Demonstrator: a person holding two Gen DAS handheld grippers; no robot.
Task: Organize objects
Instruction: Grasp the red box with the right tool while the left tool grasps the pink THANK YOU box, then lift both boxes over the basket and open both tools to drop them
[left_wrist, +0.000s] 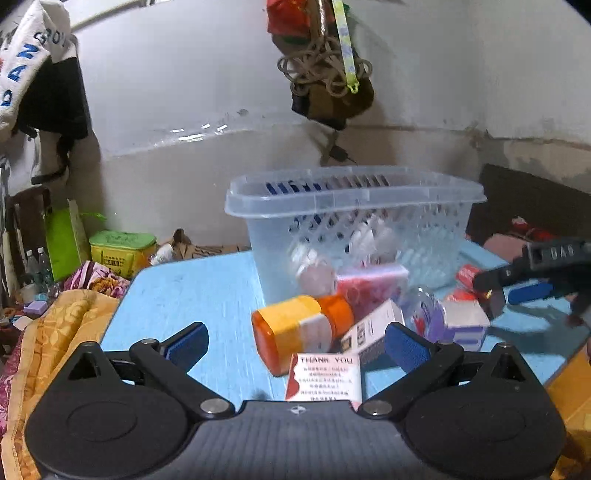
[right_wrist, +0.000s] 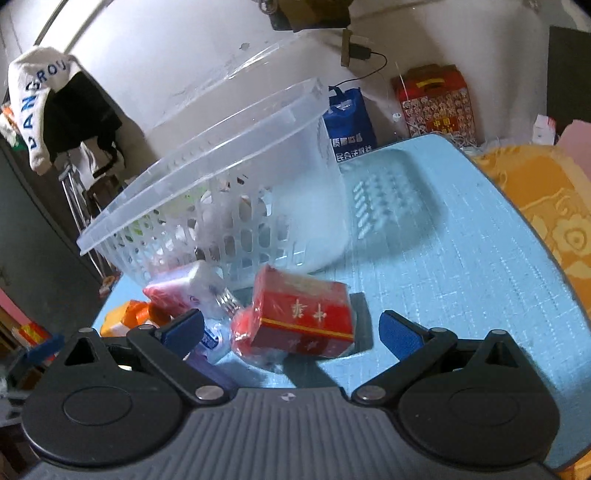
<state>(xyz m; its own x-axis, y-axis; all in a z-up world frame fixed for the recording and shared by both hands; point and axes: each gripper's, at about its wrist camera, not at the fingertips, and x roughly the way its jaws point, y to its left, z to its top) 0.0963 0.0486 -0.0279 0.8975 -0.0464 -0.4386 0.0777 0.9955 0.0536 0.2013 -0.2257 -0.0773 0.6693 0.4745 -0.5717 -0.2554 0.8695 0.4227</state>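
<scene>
A clear slotted plastic basket stands on the blue table, with a few white items inside. In front of it lie an orange bottle on its side, a white carton, a "THANK YOU" card, a pink pack and a purple-white box. My left gripper is open, with the bottle and card between its fingers. In the right wrist view the basket is at centre. My right gripper is open around a red box. It also shows in the left wrist view.
A yellow patterned blanket lies left of the table and also shows at the right. A blue bag and a red gift box stand behind the table by the wall. A yellow-green tin sits far left.
</scene>
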